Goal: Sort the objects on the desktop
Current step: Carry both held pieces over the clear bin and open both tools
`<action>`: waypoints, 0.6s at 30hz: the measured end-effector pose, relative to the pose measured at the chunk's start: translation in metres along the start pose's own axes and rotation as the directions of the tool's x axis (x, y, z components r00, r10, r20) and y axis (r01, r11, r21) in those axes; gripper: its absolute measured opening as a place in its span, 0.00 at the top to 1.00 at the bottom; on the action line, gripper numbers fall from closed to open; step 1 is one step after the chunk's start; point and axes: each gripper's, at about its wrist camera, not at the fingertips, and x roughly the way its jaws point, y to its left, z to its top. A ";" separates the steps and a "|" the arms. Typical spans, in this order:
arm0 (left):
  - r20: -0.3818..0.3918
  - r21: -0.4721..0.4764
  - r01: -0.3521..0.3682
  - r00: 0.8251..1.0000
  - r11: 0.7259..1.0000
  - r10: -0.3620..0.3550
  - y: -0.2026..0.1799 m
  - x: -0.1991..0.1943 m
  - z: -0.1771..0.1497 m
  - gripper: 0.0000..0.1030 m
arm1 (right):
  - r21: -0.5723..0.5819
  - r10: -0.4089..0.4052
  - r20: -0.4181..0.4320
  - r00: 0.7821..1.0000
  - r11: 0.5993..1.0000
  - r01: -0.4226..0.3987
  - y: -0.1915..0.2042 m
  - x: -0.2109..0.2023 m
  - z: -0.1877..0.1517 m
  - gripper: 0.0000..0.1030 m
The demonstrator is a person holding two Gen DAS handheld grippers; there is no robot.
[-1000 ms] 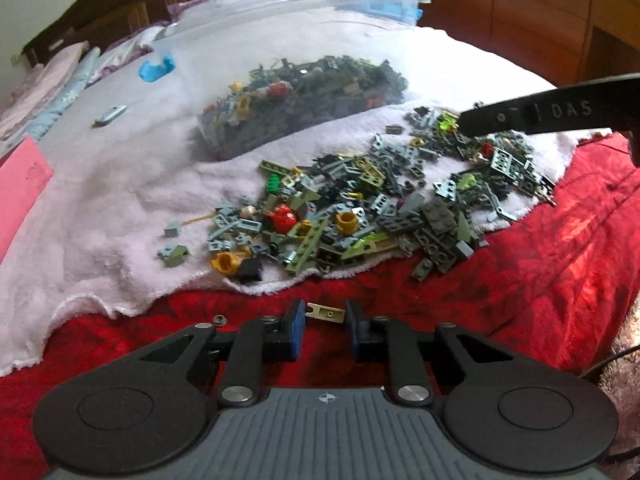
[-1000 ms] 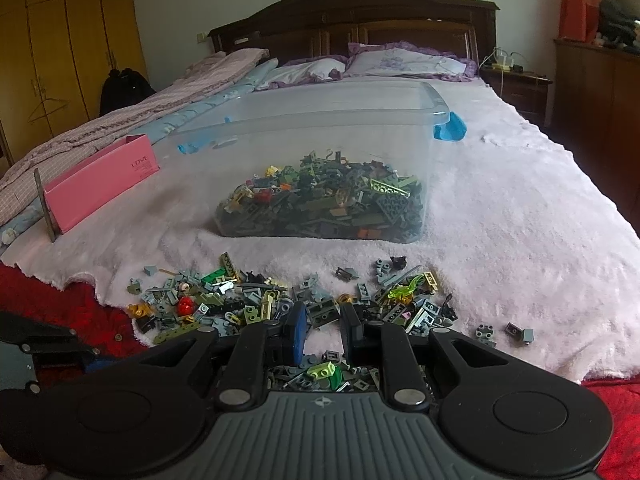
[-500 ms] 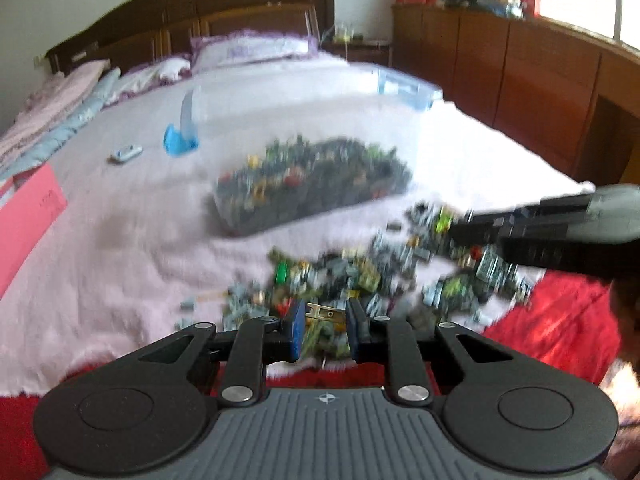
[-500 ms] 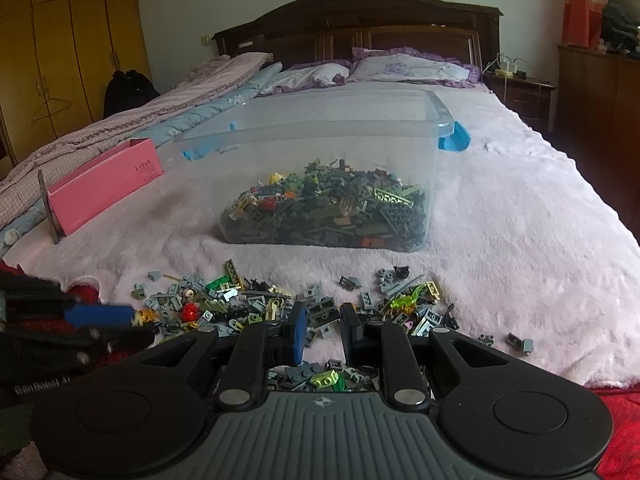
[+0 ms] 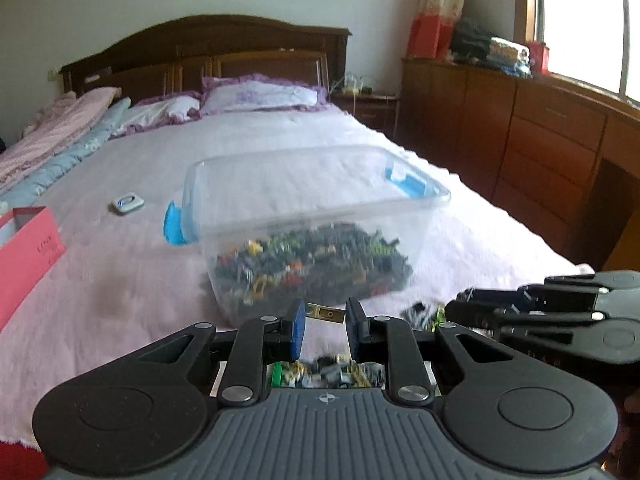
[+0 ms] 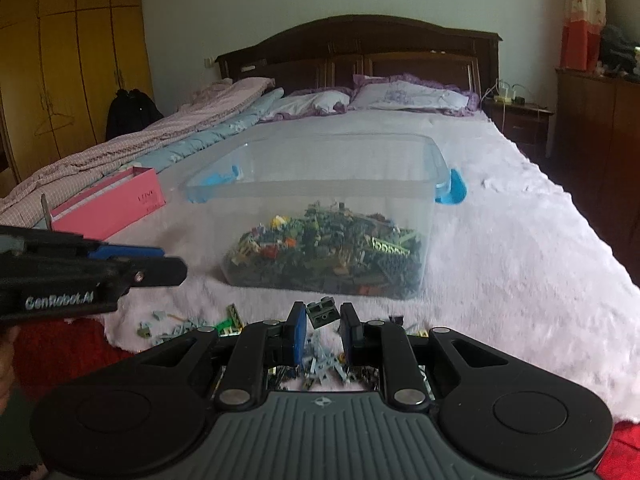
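A clear plastic bin [image 5: 316, 216] with blue latches, part full of small building bricks, stands on the white blanket; it also shows in the right wrist view [image 6: 332, 216]. My left gripper [image 5: 326, 316] is shut on a small tan plate piece [image 5: 325, 313], held in the air short of the bin. My right gripper [image 6: 323, 316] is shut on a small grey-green brick [image 6: 321, 312], also raised in front of the bin. Loose bricks [image 6: 320, 360] lie on the blanket below both grippers.
A pink box [image 6: 116, 204] lies left of the bin. A small white remote [image 5: 127, 202] rests on the blanket. The left gripper's body [image 6: 80, 276] crosses the right view's left side. Red bedding [image 6: 68, 348] lies at the near edge. Wooden cabinets [image 5: 520, 128] stand right.
Both grippers have lifted from the brick pile and tilted up toward the bin. The left carries the tan piece up; the right now holds a grey-green brick.
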 end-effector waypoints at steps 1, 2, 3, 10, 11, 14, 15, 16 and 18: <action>0.006 0.000 -0.002 1.000 1.000 0.002 0.000 0.001 0.003 0.77 | -0.003 0.002 0.005 1.000 1.000 -0.002 0.000 0.000 0.003 0.81; 0.012 0.001 -0.004 1.000 1.000 0.004 0.000 0.002 0.007 0.77 | -0.003 0.004 0.010 1.000 1.000 -0.004 0.000 0.000 0.006 0.81; 0.017 -0.001 -0.007 1.000 1.000 0.007 0.000 0.004 0.010 0.77 | -0.002 0.006 0.016 1.000 1.000 -0.006 0.000 0.000 0.009 0.81; 0.047 -0.031 -0.018 0.999 0.999 0.019 0.010 0.016 0.037 0.77 | 0.001 0.006 0.050 0.999 1.000 -0.006 -0.004 0.006 0.038 0.81; 0.056 -0.031 -0.019 0.998 0.999 0.021 0.011 0.018 0.042 0.77 | -0.002 0.005 0.054 0.999 1.000 -0.005 -0.005 0.007 0.042 0.81; 0.077 -0.029 -0.023 0.997 0.999 0.025 0.014 0.024 0.056 0.77 | -0.007 0.008 0.070 0.997 1.000 -0.007 -0.007 0.013 0.057 0.81; 0.083 -0.028 -0.025 0.996 0.999 0.027 0.015 0.027 0.061 0.77 | -0.007 0.008 0.075 0.997 1.000 -0.008 -0.008 0.016 0.063 0.81; 0.087 -0.028 -0.026 0.996 0.999 0.028 0.016 0.032 0.066 0.77 | -0.007 0.009 0.080 0.997 1.000 -0.008 -0.010 0.019 0.068 0.81; 0.094 -0.029 -0.028 0.995 0.999 0.031 0.019 0.040 0.075 0.77 | 0.000 0.011 0.088 0.996 1.000 -0.011 -0.013 0.025 0.078 0.81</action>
